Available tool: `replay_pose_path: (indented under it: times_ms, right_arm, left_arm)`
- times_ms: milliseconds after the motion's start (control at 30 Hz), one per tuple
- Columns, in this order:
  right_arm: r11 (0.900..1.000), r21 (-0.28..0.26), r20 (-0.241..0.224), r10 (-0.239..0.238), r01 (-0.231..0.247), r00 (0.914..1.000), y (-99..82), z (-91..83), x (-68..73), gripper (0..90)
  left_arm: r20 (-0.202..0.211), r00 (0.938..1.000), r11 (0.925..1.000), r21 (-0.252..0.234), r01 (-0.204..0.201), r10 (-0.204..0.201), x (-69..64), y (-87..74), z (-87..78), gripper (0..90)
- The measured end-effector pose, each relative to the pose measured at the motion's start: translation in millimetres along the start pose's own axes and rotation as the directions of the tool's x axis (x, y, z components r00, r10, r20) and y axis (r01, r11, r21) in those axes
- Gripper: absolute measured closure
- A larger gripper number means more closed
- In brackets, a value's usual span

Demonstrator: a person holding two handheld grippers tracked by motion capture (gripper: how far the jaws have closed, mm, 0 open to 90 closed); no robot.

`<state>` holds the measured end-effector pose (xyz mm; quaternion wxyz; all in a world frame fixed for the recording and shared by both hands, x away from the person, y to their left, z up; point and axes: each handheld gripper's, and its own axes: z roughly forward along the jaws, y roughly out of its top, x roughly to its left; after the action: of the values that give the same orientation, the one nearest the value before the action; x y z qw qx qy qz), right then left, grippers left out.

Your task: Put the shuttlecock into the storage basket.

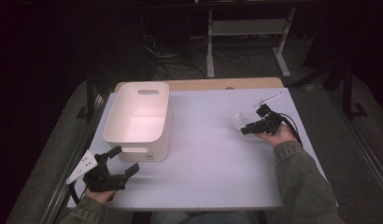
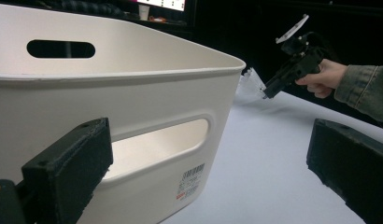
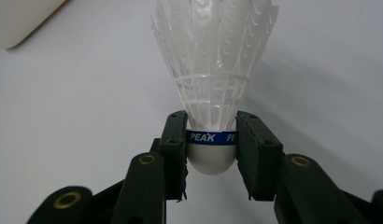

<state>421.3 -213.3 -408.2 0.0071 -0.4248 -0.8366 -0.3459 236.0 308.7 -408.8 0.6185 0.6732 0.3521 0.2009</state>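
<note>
A: Where's the white plastic shuttlecock [image 3: 213, 70] w/ the blue band?

B: Clamped in the right gripper [image 3: 211, 140]; both pads press its rounded white cork, skirt fanning away from the jaws; it's held just above the pale counter [image 1: 213, 158], right-hand side, well apart from the bin.

A: Which bin?

B: White rectangular plastic bin [image 1: 139, 119] w/ slot handles; sits on the counter's left half; a barcode label on its near wall.

A: And the left gripper [image 1: 122, 163]?

B: Jaws spread wide, nothing between them; it's at the near left edge, just beside the bin's front corner; person's hand [image 1: 98, 193] under it.
</note>
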Motion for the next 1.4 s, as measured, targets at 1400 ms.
replay_pose_path:
  times_ms: [1400]
  right_arm:
    - [0.9917, -0.03, -0.07, -0.127, 0.125, 0.9894, 26.3, -12.0, 62.6, 63.5]
  left_arm:
    - [-0.003, 1.0, 1.0, -0.005, 0.006, -0.006, -0.3, 0.4, -0.2, 0.0]
